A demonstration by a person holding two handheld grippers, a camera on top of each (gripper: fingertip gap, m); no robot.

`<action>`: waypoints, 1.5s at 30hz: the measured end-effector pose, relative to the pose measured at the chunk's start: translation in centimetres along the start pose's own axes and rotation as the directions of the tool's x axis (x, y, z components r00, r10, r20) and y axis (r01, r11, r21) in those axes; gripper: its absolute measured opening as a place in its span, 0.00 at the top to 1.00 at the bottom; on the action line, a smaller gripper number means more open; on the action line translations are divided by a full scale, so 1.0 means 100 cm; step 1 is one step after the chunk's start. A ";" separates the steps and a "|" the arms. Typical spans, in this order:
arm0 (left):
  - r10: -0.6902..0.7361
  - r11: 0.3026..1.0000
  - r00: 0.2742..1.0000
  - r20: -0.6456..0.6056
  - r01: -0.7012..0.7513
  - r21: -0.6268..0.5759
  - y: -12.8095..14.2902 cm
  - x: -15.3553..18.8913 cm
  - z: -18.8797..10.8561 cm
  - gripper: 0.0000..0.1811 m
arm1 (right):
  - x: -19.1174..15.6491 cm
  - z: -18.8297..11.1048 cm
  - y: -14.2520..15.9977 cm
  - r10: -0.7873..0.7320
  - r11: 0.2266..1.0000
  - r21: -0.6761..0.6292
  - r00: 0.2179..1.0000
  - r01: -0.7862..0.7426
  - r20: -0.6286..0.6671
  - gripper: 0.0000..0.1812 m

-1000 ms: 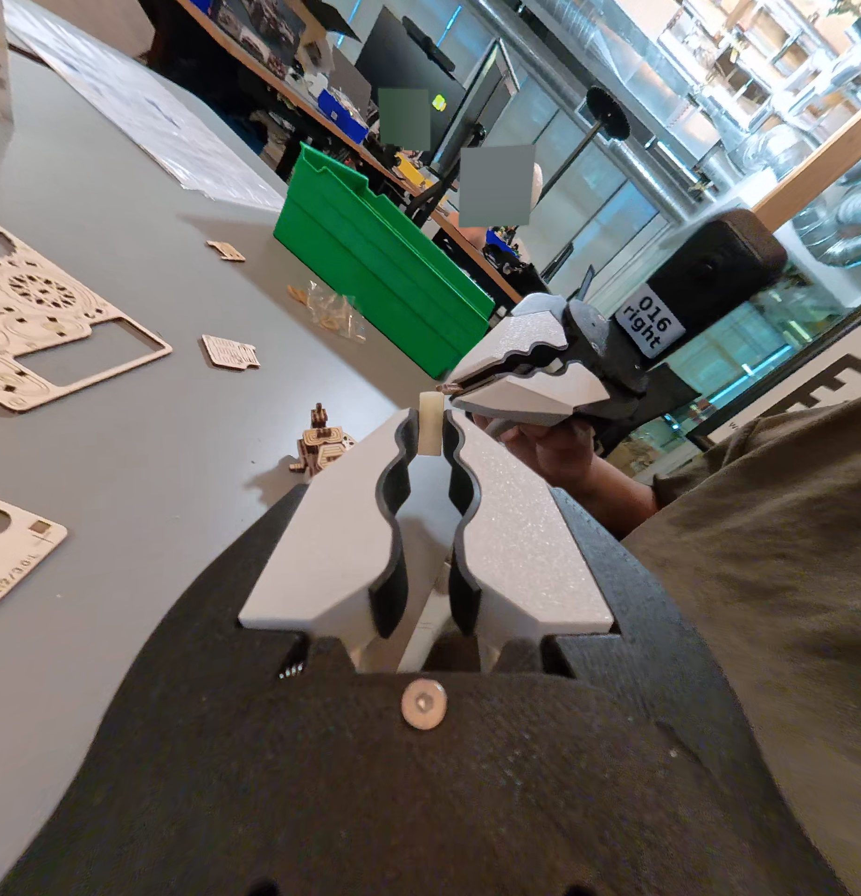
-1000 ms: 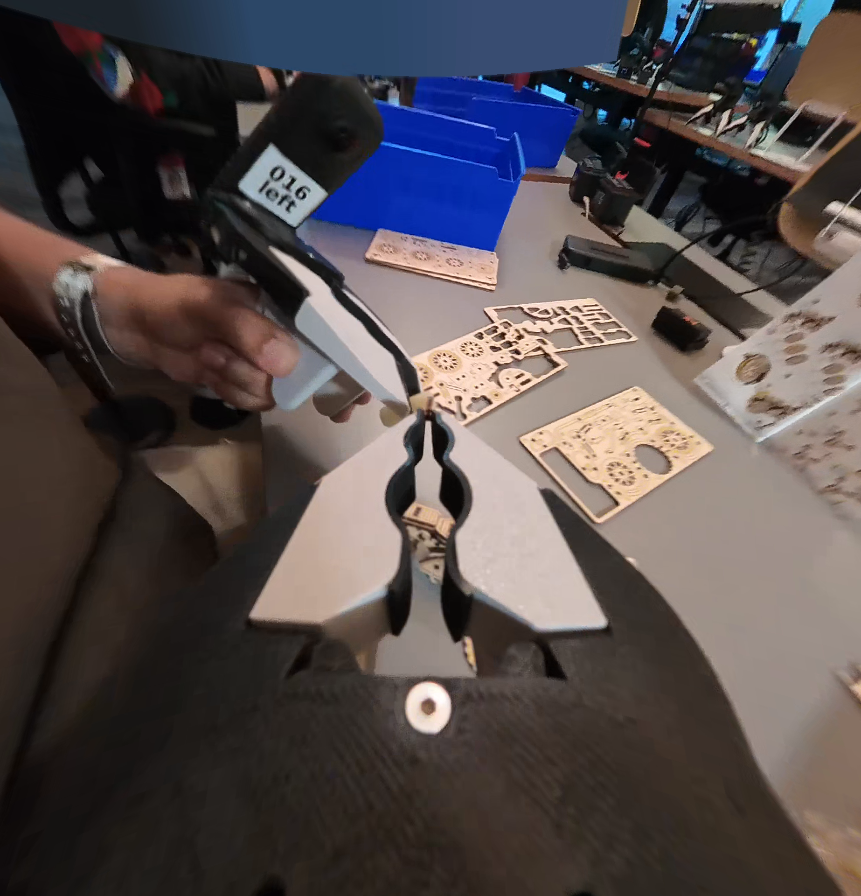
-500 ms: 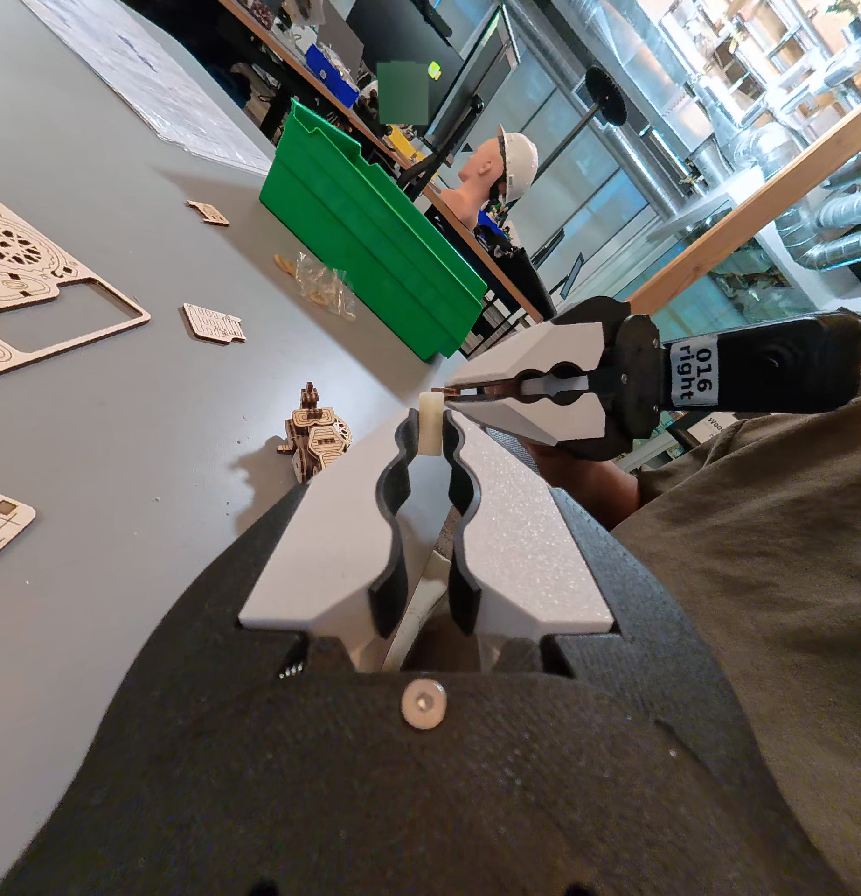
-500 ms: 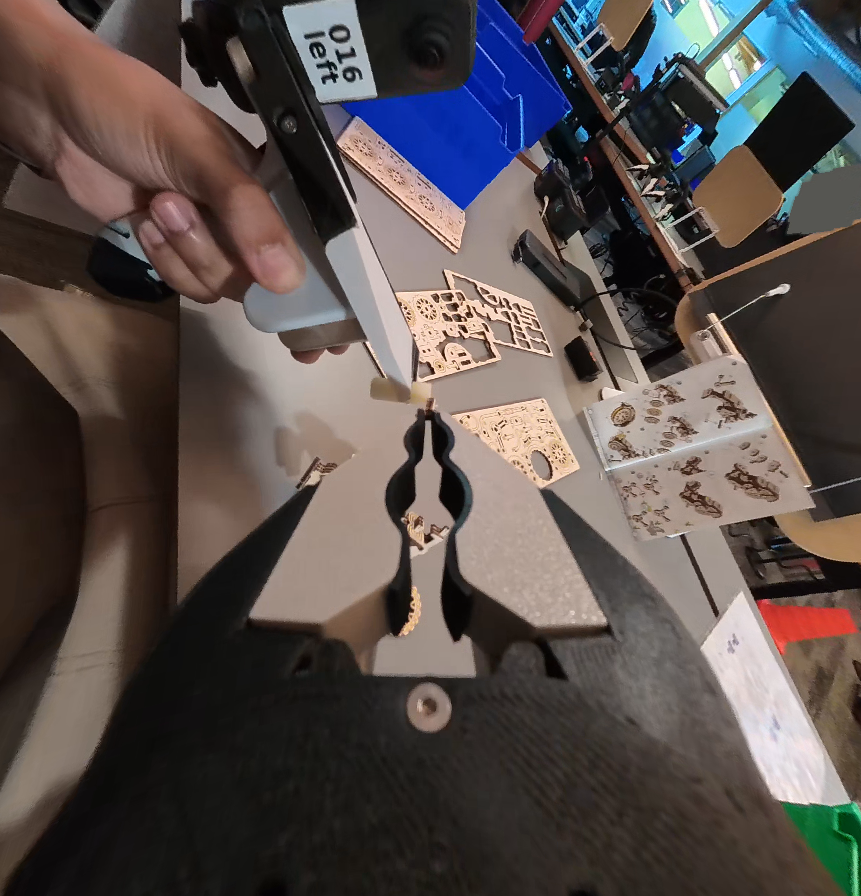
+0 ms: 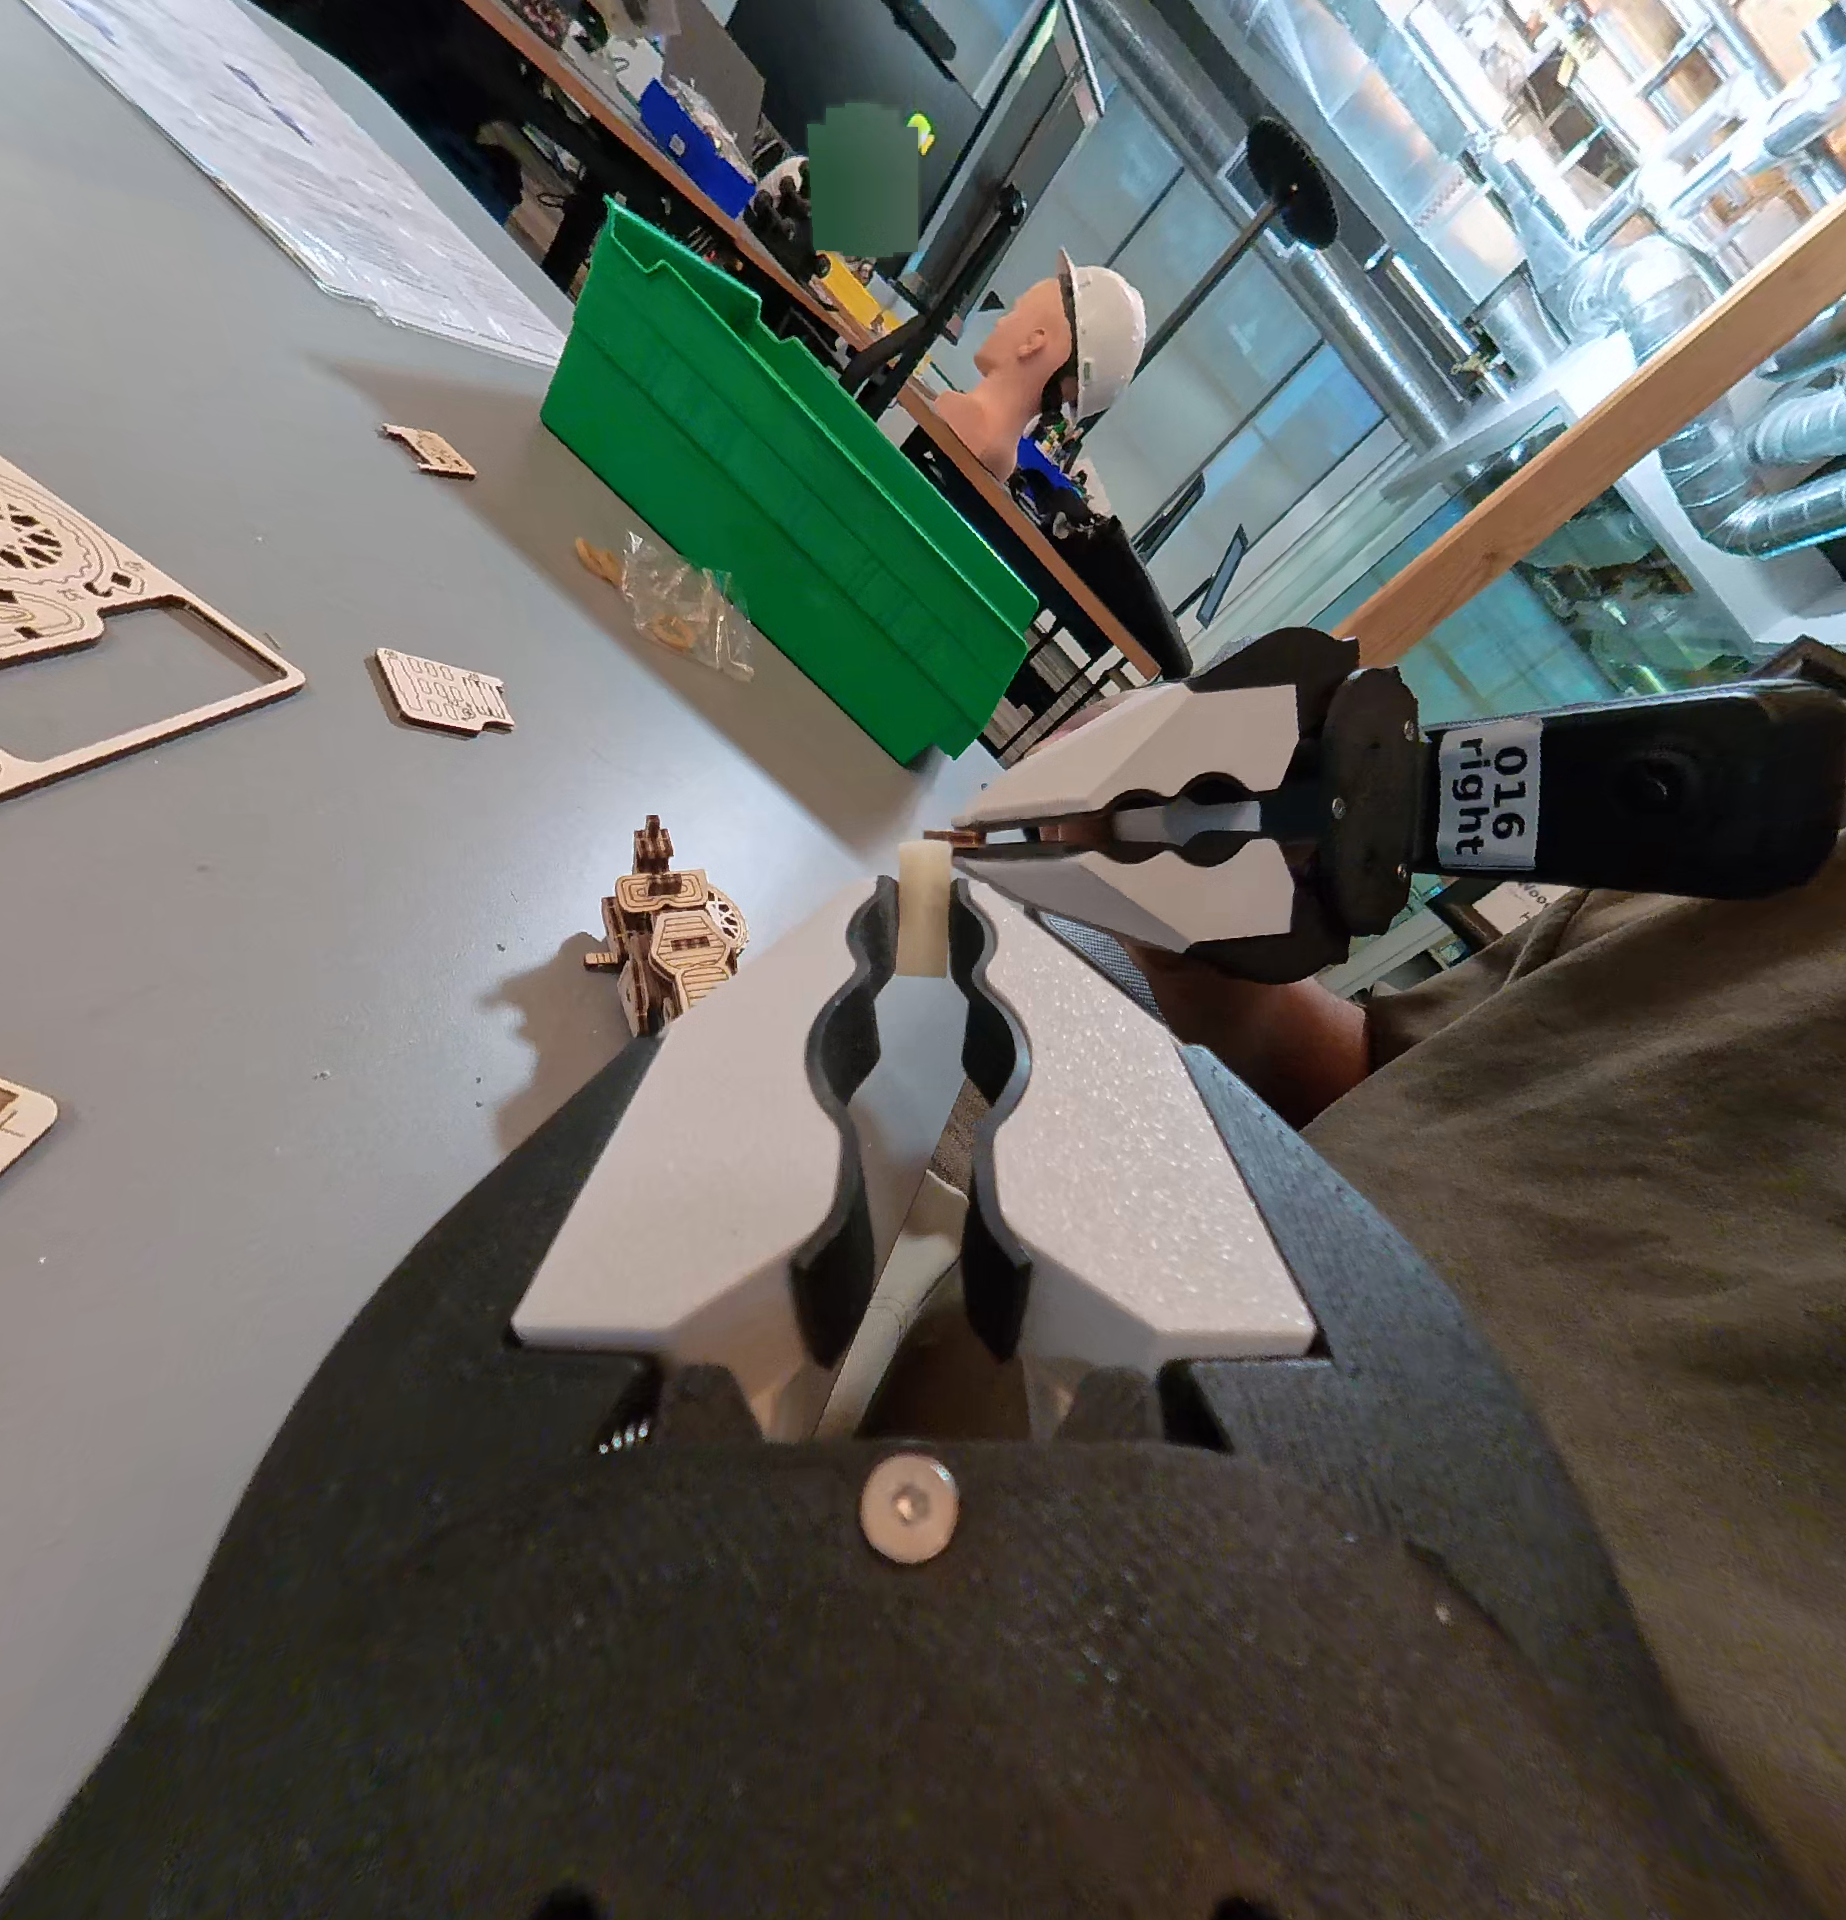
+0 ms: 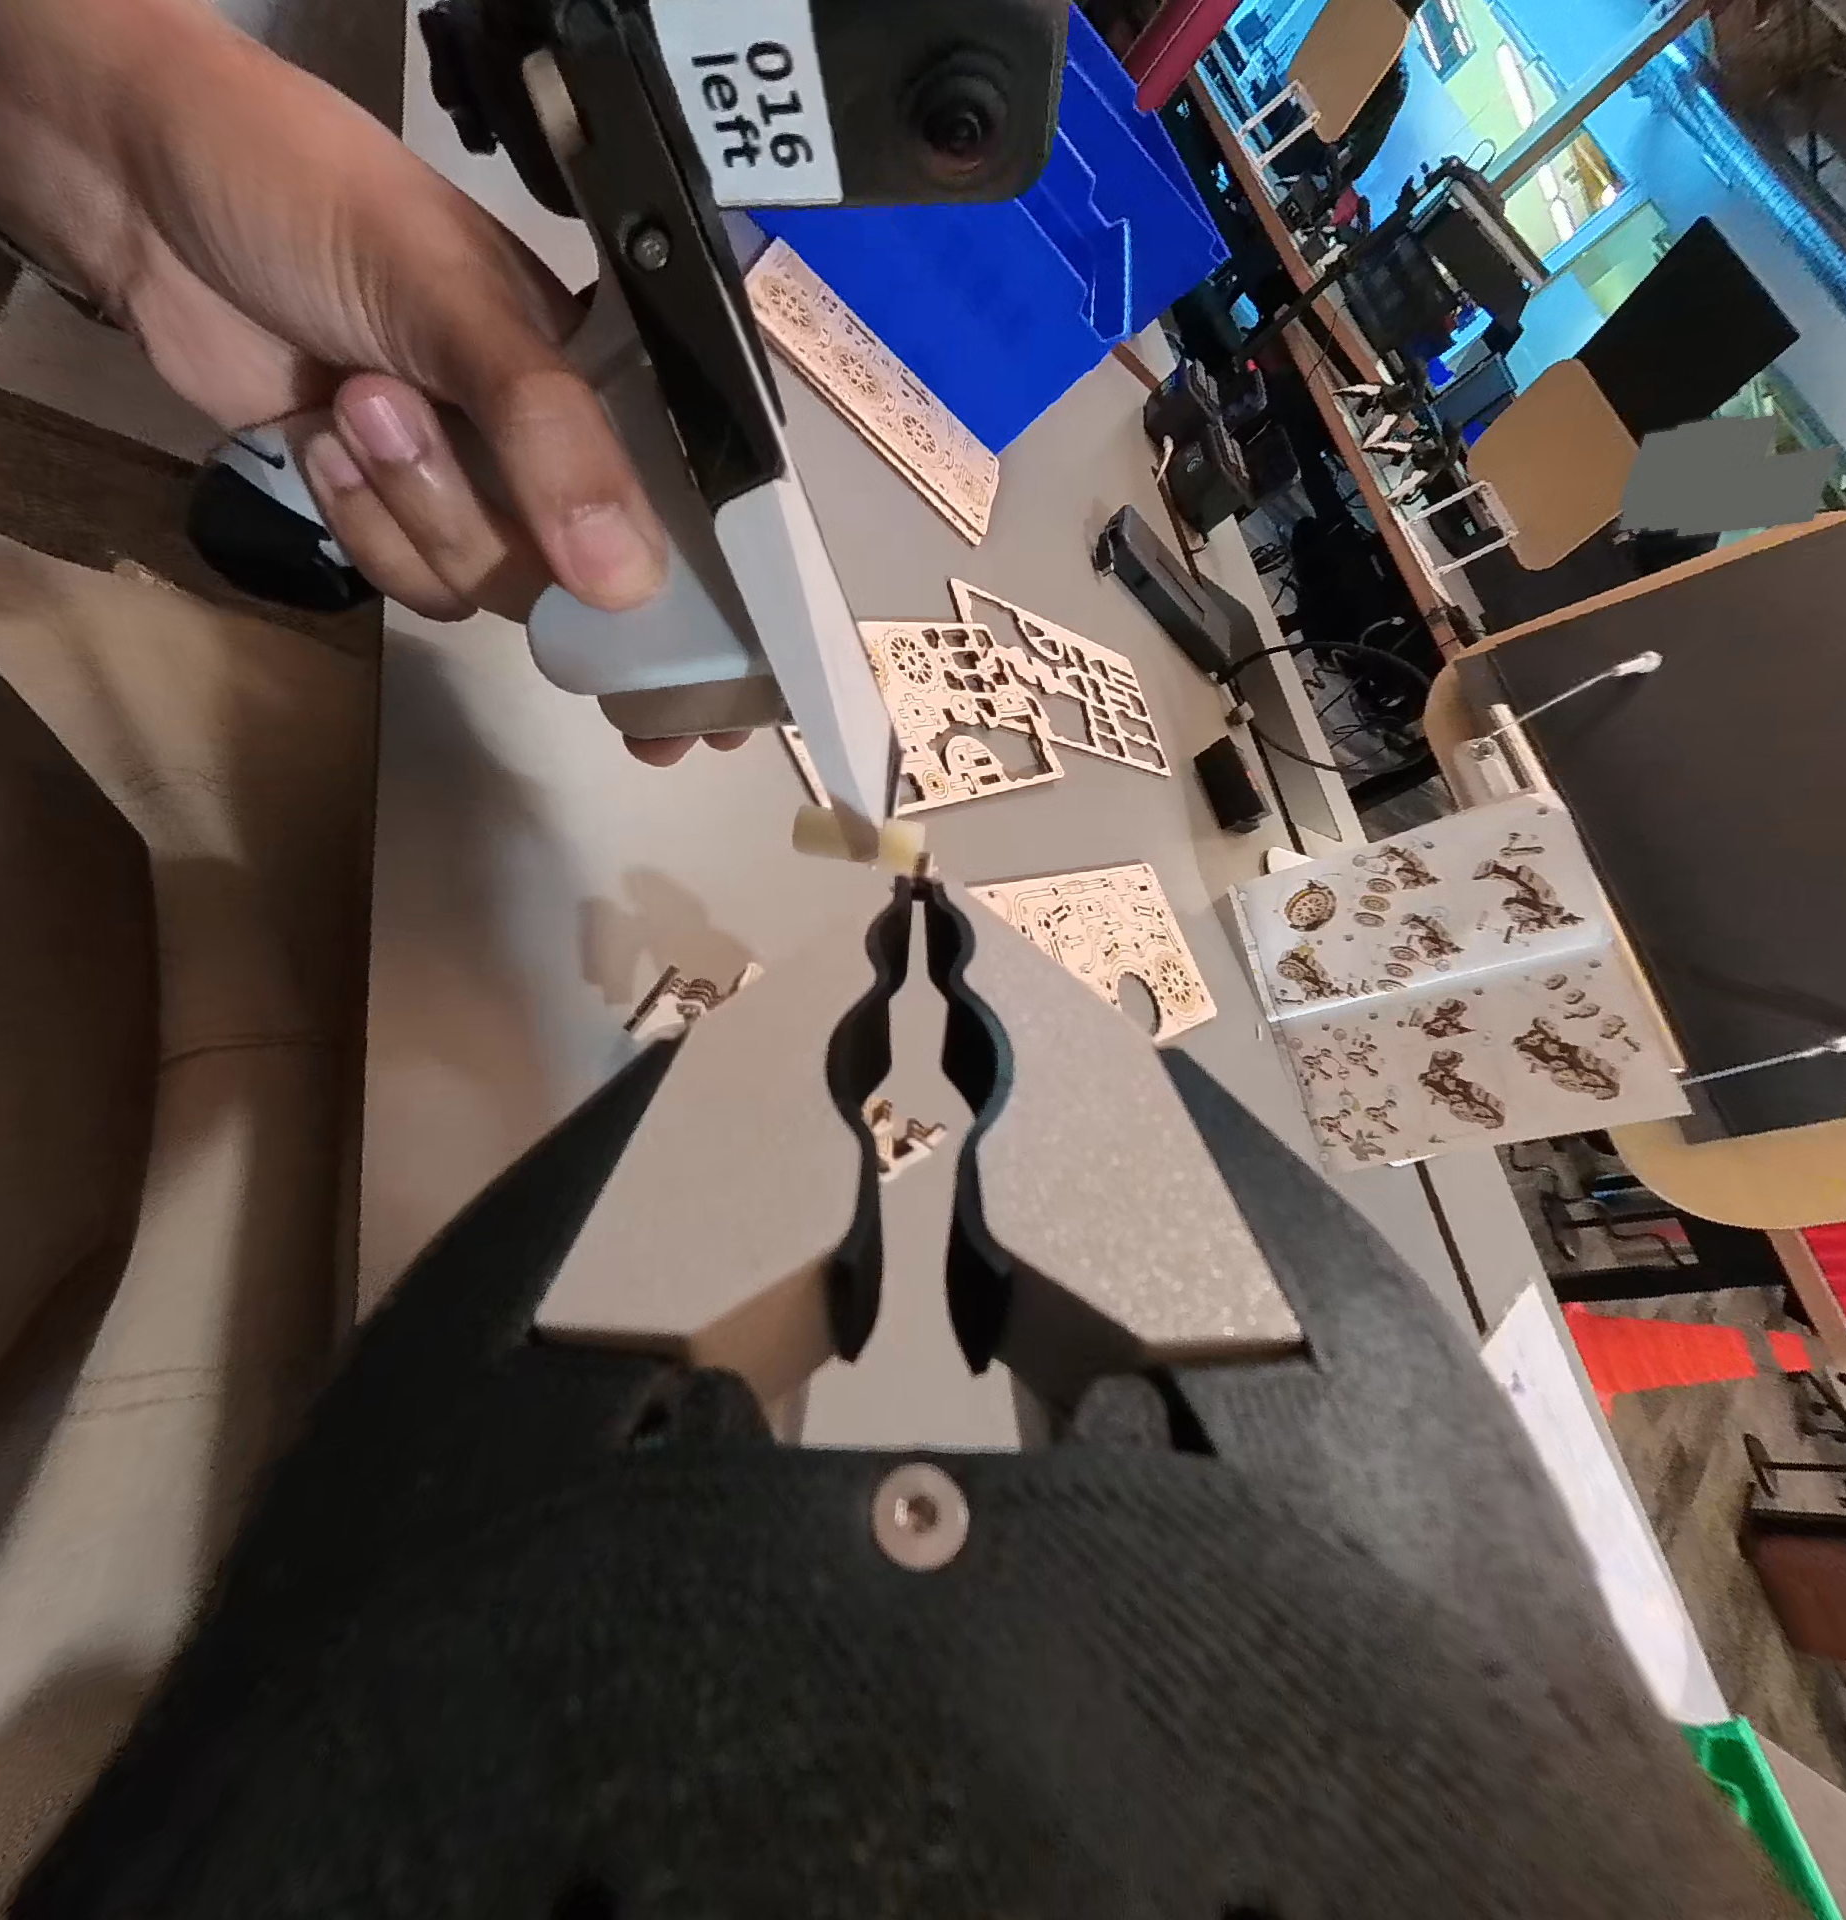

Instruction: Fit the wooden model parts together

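Note:
My left gripper (image 5: pixel 921 906) is shut on a small cream-white block (image 5: pixel 922 906), held above the grey table. My right gripper (image 6: pixel 917 902) is shut on a tiny brown wooden part (image 6: pixel 919 864), whose tip sits against the block's end (image 6: pixel 898 844). In the left wrist view the right gripper (image 5: pixel 963 837) comes in from the right, its wooden part (image 5: pixel 945 834) touching the top of the block. A small part-built wooden model (image 5: pixel 670 940) stands on the table just left of the grippers.
A green bin (image 5: pixel 784 488) stands behind the grippers and a blue bin (image 6: pixel 960 260) at the far side. Laser-cut wooden sheets (image 6: pixel 1002 707) (image 6: pixel 1101 951) and small loose pieces (image 5: pixel 443 691) lie on the table (image 5: pixel 223 935). A printed box (image 6: pixel 1438 997) stands to the right. My left and right fingertips are right by each other.
The right gripper has rolled from tilted to side-on and stays against the block. Both views have swung, and the left gripper still holds the block.

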State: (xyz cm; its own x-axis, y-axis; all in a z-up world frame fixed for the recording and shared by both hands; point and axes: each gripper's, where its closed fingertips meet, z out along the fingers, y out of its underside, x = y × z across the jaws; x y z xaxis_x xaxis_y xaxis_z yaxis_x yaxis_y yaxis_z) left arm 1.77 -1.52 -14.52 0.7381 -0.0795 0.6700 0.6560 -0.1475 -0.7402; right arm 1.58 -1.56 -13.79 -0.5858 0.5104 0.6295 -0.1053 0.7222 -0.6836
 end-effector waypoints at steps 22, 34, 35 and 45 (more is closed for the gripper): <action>0.000 1.000 1.000 -0.023 0.000 0.006 -0.001 0.004 0.000 0.96 | 0.001 -0.002 0.000 -0.038 0.999 -0.002 0.999 0.038 -0.022 1.00; 0.138 0.990 0.990 0.027 -0.139 0.025 -0.007 -0.007 -0.004 0.96 | 0.027 -0.009 0.000 0.582 0.774 0.180 0.794 -0.607 0.178 0.99; 0.180 0.983 0.983 0.046 -0.182 0.028 -0.008 -0.008 -0.005 0.96 | 0.027 -0.008 0.000 0.658 0.687 0.188 0.711 -0.702 0.248 1.00; 0.381 0.922 0.915 0.137 -0.387 0.021 -0.012 -0.012 -0.007 0.96 | 0.018 0.004 -0.009 0.790 0.153 0.126 0.198 -0.980 0.580 1.00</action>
State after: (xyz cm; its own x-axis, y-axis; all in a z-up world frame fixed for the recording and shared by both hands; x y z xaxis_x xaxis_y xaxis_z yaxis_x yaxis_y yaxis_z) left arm -0.01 -1.94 -14.33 0.9463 0.0065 0.3233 0.3227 -0.0841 -0.9428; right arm 0.28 -1.53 -12.20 -0.6649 0.4012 -0.6300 0.4572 -0.4484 -0.7680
